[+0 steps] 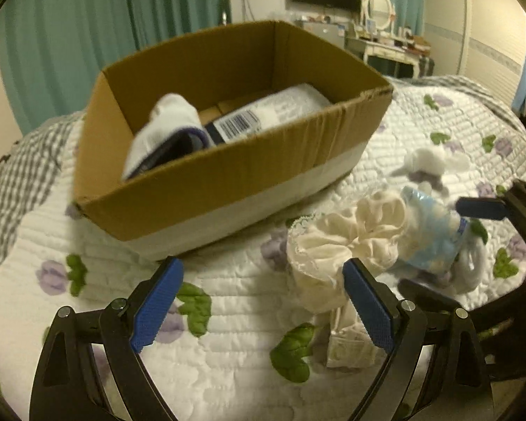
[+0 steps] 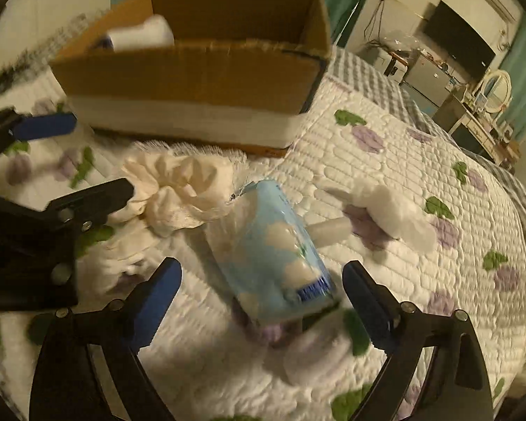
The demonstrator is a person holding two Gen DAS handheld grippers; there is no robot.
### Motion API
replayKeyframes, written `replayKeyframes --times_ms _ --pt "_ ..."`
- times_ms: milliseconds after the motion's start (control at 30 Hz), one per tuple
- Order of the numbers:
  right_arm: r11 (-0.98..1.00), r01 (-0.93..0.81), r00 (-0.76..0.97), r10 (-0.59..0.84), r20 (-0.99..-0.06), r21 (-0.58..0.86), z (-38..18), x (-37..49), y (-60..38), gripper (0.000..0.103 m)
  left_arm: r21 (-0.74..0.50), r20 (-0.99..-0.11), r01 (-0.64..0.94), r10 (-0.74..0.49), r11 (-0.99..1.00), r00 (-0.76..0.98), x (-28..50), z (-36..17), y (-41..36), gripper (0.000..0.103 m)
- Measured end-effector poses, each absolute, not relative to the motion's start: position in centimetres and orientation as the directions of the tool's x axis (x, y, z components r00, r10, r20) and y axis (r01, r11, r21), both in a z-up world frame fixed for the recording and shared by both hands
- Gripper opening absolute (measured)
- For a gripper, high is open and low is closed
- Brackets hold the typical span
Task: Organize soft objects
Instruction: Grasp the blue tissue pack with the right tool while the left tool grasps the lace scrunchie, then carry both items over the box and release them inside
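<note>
Covering bed: quilted floral bedspread, curtained room.

Black tool, blue ribbed pads

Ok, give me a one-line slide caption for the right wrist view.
Open right tool poised over a light blue packet on the floral quilt, cardboard box behind.
</note>
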State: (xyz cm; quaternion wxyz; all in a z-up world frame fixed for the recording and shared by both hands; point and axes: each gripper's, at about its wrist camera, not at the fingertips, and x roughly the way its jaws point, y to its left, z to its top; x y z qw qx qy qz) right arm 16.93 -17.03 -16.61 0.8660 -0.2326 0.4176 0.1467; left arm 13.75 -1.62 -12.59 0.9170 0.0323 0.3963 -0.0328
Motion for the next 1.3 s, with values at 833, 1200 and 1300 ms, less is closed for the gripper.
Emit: replayKeyframes --times_ms 833,1200,1300 --pt "0.959 -0.252 0.700 0.090 -0.709 -0.127 -12.2 15.8 -22.7 0.062 -0.056 -0.752 0.321 -0.251 0.946 0.609 13.6 -13.2 -4.2 0.017" --pt "0.964 -0.242 0.760 0.118 -0.639 -0.110 -7.2 12.7 -22.9 0.062 -0.057 -0.651 0.320 -0.278 0.946 0.706 11.0 -4.8 -3.7 0.016" --pt "0.963 -0.245 0.789 0.132 -0.600 -0.110 -4.0 11.5 -22.6 0.062 -0.016 -0.586 0.318 -0.267 0.948 0.766 9.8 -1.0 -3.6 0.016"
